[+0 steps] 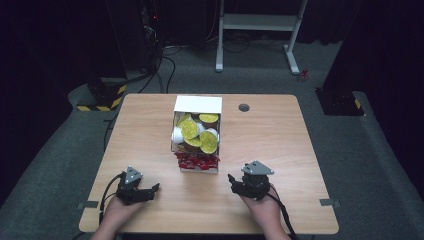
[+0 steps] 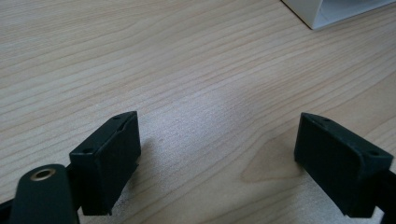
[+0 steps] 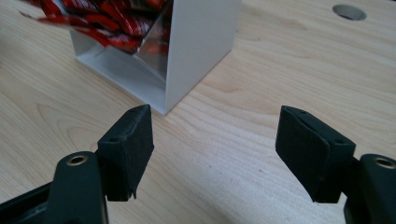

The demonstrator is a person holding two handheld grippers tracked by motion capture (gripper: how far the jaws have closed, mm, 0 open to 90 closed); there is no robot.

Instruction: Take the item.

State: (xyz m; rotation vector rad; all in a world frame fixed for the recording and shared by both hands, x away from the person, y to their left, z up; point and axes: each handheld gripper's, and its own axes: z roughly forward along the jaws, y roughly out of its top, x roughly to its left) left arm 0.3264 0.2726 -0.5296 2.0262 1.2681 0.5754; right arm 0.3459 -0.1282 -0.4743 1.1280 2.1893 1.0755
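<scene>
Two grippers rest low on the wooden table [image 1: 150,125], one on each side of a white box [image 1: 197,104], and both are empty. The left gripper [image 1: 156,188] sits near the front edge on the left. In the left gripper view its jaws stand wide apart, with bare wood between them and a corner of the box far off at the top. The right gripper [image 1: 231,178] sits near the front on the right, close to the box's near corner. In the right gripper view its jaws are wide open too, with nothing held, and the box corner [image 3: 196,42] is just ahead of the left jaw.

The box stands in the middle of the table with its top open. Inside, little white cups with yellow lids [image 1: 200,134] are piled up at the back. Shiny red packets [image 1: 196,161] are at the front, and some seem to hang over the near wall.

I think a few things could go wrong. The box looks light, so a jaw bumping its corner could push it away or tip it. The red packets look thin and slippery, so a pinch might slide off or grab more than one. The cups are stacked loosely, so pulling one out could make the others roll and spill out.
</scene>
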